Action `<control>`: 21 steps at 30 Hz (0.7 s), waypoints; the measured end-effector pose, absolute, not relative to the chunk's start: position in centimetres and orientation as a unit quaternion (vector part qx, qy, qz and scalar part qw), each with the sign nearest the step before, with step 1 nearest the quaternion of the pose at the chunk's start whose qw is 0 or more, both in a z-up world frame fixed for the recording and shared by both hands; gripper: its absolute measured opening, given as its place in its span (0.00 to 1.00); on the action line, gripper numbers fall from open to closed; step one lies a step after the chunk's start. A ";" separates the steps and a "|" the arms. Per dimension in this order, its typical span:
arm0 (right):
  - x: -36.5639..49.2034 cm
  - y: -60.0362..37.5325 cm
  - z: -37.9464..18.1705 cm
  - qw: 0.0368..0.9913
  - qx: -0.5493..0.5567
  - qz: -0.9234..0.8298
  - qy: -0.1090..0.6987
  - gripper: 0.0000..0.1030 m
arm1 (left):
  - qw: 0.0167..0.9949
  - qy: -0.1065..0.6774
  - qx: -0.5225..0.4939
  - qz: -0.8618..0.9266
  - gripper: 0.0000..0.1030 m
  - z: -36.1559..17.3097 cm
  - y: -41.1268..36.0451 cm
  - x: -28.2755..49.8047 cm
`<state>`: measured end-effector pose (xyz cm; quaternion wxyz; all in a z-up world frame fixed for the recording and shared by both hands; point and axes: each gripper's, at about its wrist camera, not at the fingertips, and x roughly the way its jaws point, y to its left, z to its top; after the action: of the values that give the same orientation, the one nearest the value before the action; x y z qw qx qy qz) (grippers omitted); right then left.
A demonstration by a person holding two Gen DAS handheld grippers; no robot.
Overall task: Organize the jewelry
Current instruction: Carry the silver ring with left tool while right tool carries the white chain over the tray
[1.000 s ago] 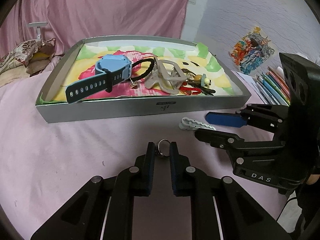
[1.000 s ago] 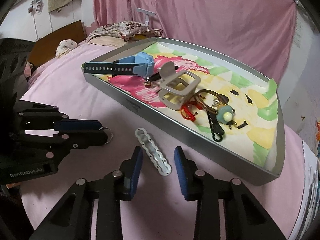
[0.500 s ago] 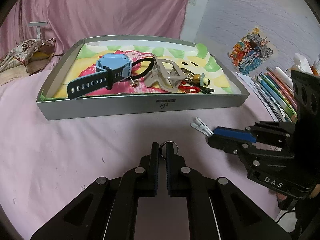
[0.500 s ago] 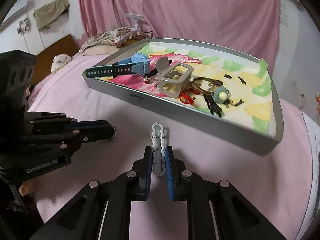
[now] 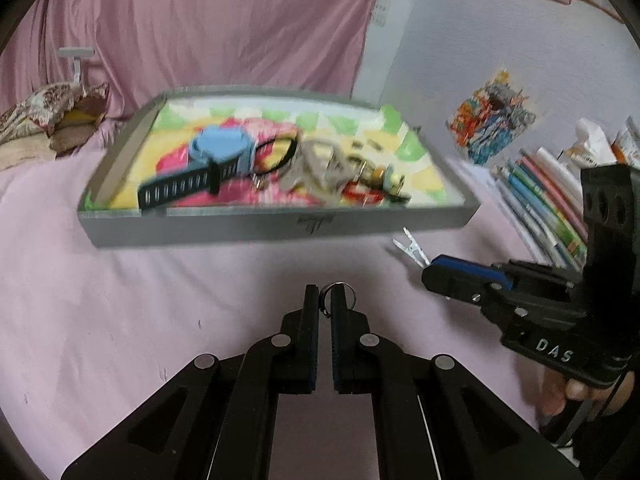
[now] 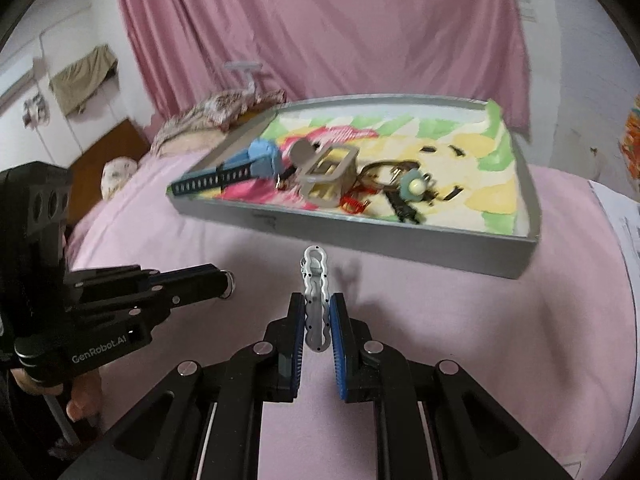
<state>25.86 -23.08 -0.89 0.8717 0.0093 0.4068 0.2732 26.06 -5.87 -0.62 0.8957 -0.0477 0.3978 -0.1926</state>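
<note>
Right gripper (image 6: pixel 317 312) clamps white hair clip (image 6: pixel 316 280), long axis pointing straight ahead at tray (image 6: pixel 400 246); left gripper (image 5: pixel 325 300) pinches ring (image 5: pixel 338 294), tray ahead too.

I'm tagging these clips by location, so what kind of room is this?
Most likely a bedroom at home. The work surface looks like a bed under a pink sheet, with a floral pillow at its far end, a pink curtain behind, and clothes hanging on the wall.

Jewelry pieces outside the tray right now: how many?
2. A metal ring pinched in the left gripper, a white wavy hair clip in the right gripper. None seen on the bedsheet.
</note>
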 end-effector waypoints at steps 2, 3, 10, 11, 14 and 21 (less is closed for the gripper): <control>25.6 -23.4 -0.2 0.884 0.020 0.262 0.386 0.12 | 0.905 0.378 -0.045 -0.192 0.03 0.3 -6.1 26.1; 25.5 -23.6 0.2 0.890 0.024 0.258 0.375 0.12 | 0.909 0.368 -0.046 -0.191 0.03 0.8 -6.2 26.1; 26.1 -24.4 3.6 0.938 0.053 0.204 0.274 0.12 | 0.941 0.283 -0.055 -0.178 0.03 3.8 -7.1 28.0; 26.4 -24.5 3.9 0.942 0.059 0.200 0.264 0.12 | 0.944 0.273 -0.056 -0.177 0.03 4.1 -7.2 28.4; 27.7 -24.6 4.4 0.947 0.069 0.190 0.249 0.12 | 0.952 0.249 -0.052 -0.171 0.03 4.5 -7.6 29.9; 30.8 -24.7 3.7 0.952 0.080 0.166 0.244 0.12 | 0.960 0.235 -0.051 -0.143 0.03 4.3 -7.0 33.2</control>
<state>30.77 -24.70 3.73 0.9520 0.0802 0.2439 0.1665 33.23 -7.05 4.32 0.9601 -0.0509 0.2347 -0.1430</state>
